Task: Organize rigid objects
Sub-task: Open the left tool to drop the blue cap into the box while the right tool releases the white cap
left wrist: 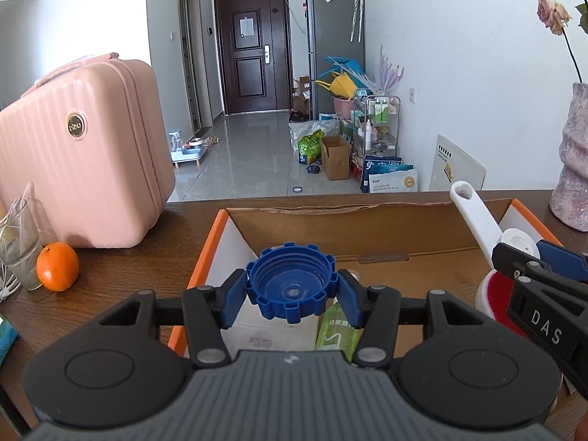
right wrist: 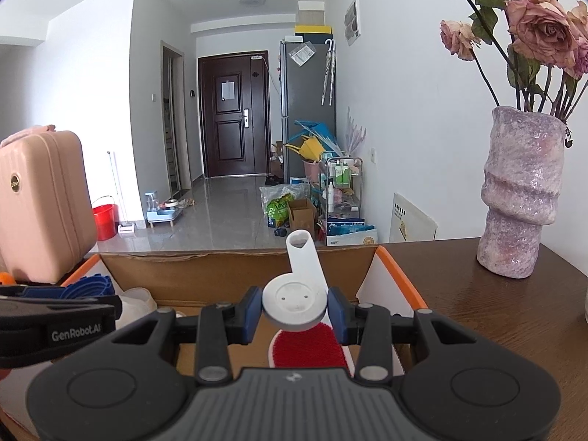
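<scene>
My left tongs [left wrist: 292,288] clamp a ridged blue plastic screw cap [left wrist: 290,283] between their blue pads, its hollow threaded side facing me and its notched rim pressed on both sides. It hangs over the open cardboard box with orange-edged flaps [left wrist: 386,228], above a white carton and a green packet lying inside.

My right tongs [right wrist: 294,312] are closed on the round white plastic head of a lint brush [right wrist: 294,301]. Its smooth flat handle, with a heart-shaped hole at the tip, slants up and away, and the red bristly pad hangs below the pads, over the same box [right wrist: 228,268].

The box sits on a dark wood-grain surface [right wrist: 496,316]. To its left stand a ribbed pink hard-shell case [left wrist: 81,154] with a round gold badge, a dimpled orange fruit [left wrist: 57,266] and a clear glass. To its right stands a lumpy, mottled pink-purple ceramic vase [right wrist: 522,191] holding dried roses.
</scene>
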Demonstrator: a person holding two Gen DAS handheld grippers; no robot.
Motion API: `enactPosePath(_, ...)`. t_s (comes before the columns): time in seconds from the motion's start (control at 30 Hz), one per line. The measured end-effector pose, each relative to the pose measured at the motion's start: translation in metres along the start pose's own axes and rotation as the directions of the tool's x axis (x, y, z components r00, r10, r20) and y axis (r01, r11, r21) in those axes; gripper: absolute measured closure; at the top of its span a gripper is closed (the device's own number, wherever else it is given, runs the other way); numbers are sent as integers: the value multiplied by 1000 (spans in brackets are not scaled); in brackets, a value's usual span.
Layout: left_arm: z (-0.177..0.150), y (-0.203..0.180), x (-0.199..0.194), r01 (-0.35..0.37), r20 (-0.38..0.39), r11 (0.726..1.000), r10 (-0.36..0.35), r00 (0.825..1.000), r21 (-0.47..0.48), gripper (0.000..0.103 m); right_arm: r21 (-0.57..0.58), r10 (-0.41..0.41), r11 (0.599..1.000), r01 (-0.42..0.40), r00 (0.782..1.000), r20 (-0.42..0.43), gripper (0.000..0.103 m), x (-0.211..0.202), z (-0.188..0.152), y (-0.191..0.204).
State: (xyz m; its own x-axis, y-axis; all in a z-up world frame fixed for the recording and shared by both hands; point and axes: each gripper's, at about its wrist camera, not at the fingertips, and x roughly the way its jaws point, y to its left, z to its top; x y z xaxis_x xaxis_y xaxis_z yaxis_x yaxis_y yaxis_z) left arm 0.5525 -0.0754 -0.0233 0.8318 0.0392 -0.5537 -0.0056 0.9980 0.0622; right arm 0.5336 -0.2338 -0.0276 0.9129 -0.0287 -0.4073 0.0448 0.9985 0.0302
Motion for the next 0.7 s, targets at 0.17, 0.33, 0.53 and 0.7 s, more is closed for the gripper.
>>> enactPosePath(0.17,-1,2,1,-2,1,1000,2,1000,-1,48,-6,-6,1000,6,1000,-9,65,2,-1,0)
enactPosePath(0.33,0,3,-1,-17,12,1000,17,1000,-3,25,-3,-15,1000,15,999,-45,50,4,0,-5)
enactPosePath(0.53,1,10,-1,-77,33,996,78,996,-37,0,14,-37,999,37,999,-23,14,0,0,-7)
enactPosePath(0.7,2,13,0,-86,27,995,88,996,-51,0,17,-45,999,45,999,-17,1,0,-1,-7)
